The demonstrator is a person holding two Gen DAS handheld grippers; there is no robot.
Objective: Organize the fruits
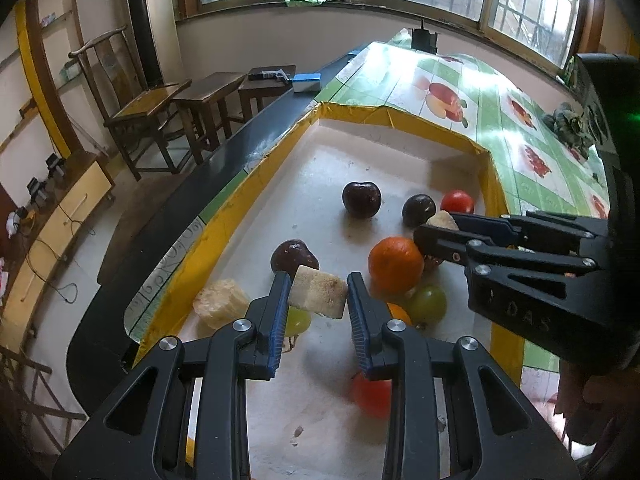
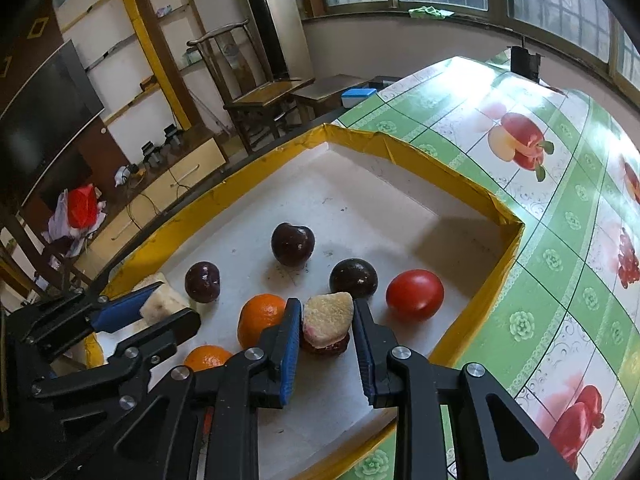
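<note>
A white tray with a yellow rim holds the fruit. My left gripper is shut on a pale cut chunk, held above the tray; it shows at the left in the right wrist view. My right gripper is shut on a pale chunk with a pink edge, over a dark red piece; it enters the left wrist view from the right. In the tray lie dark plums, oranges, tomatoes, green grapes and another pale chunk.
The tray sits on a table with a green fruit-print cloth. A dark counter edge runs along the tray's left side. Wooden chairs and stools stand beyond it. A black stand is at the table's far end.
</note>
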